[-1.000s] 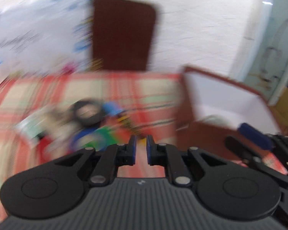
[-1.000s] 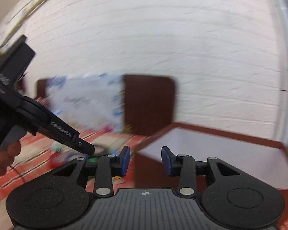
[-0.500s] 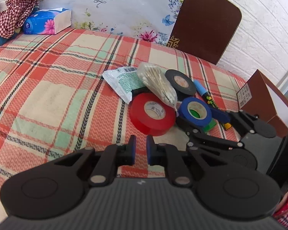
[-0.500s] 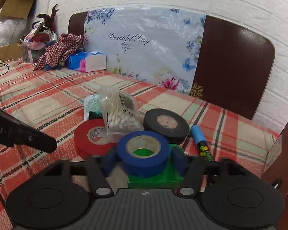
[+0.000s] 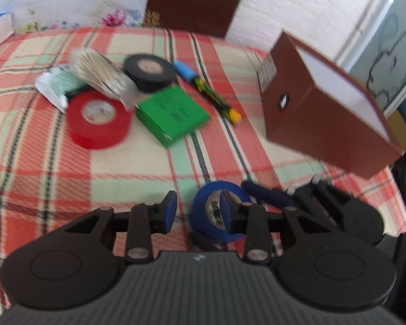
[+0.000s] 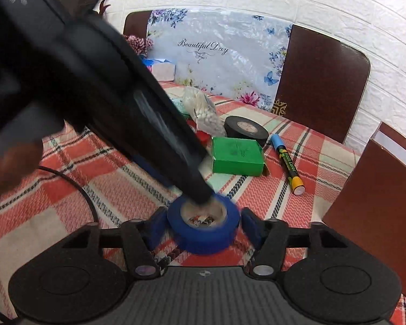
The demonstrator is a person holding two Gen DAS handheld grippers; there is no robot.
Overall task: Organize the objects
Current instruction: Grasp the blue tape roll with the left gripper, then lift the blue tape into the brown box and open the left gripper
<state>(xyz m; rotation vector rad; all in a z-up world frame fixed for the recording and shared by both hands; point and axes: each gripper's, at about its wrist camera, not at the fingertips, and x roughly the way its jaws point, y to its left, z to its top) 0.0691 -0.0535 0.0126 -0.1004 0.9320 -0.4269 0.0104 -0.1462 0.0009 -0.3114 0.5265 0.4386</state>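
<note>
The worktop (image 5: 138, 162), covered in a red plaid cloth, is carrying most of the clutter ahead of both hand-held grippers, and the open brown box (image 5: 319, 113) is standing ahead and to the right of them, showing only a white inner wall — whether anything is already inside cannot be told. Judging from this, the organizing is sitting at an early stage: the red tape roll (image 5: 98, 119), the green box (image 5: 173, 113), the black tape roll (image 5: 149, 71), the bag of cotton swabs (image 5: 102, 74), the foil packet (image 5: 55, 86) and the marker (image 5: 208, 92) are all lying loose ahead of the left hand-held gripper (image 5: 196, 214), well apart from the box. Only the blue tape roll (image 6: 204, 226) is being handled. The right hand-held gripper (image 6: 203, 230) is clamping it across its outer wall, directly between its fingers and close in front of the camera, hole facing up. The left hand-held gripper is standing with its fingers apart — one finger is reaching down into the roll's core while the other is hanging outside it, gripping nothing. The likely next step is carrying the roll right toward the box.
</note>
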